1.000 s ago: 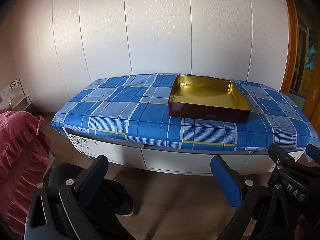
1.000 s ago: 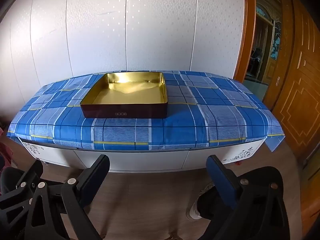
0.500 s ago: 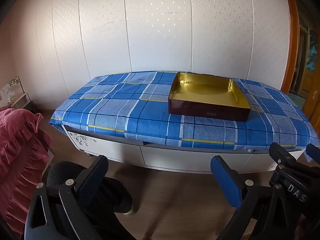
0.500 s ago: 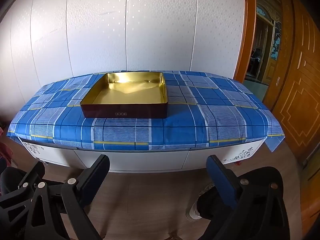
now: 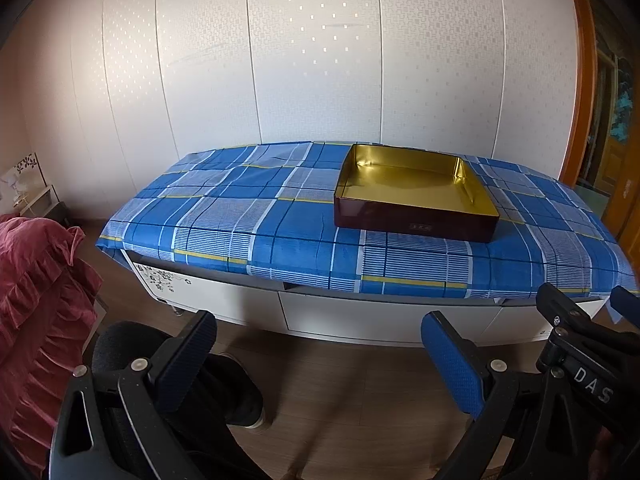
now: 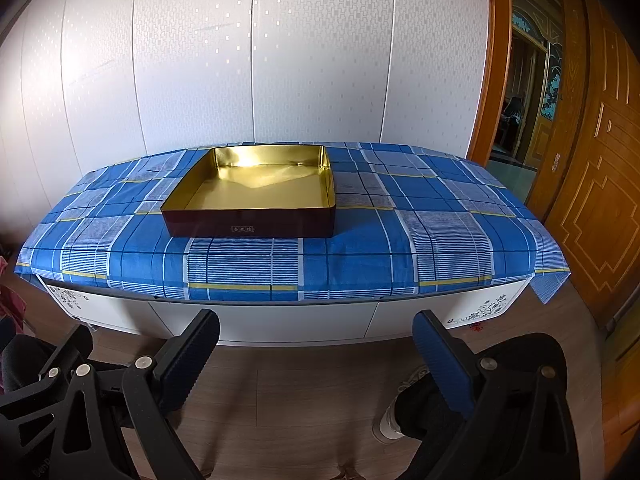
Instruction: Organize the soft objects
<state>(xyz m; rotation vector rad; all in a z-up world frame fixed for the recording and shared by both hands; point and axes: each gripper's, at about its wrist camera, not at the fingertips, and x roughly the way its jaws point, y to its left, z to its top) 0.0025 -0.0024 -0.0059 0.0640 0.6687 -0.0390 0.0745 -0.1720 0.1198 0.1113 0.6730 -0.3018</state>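
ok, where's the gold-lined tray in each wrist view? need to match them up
Left wrist: gold-lined tray sits right of centre, on the blue plaid cloth, its label facing the camera.
Right wrist: the tray sits left of centre on the same cloth, its label also facing the camera.
Shared landmark: the orange wooden door frame at the right end of the white panelled wall.

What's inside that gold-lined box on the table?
Nothing: the box shows only its bare gold floor. Its near wall hides a thin strip of floor just behind it.
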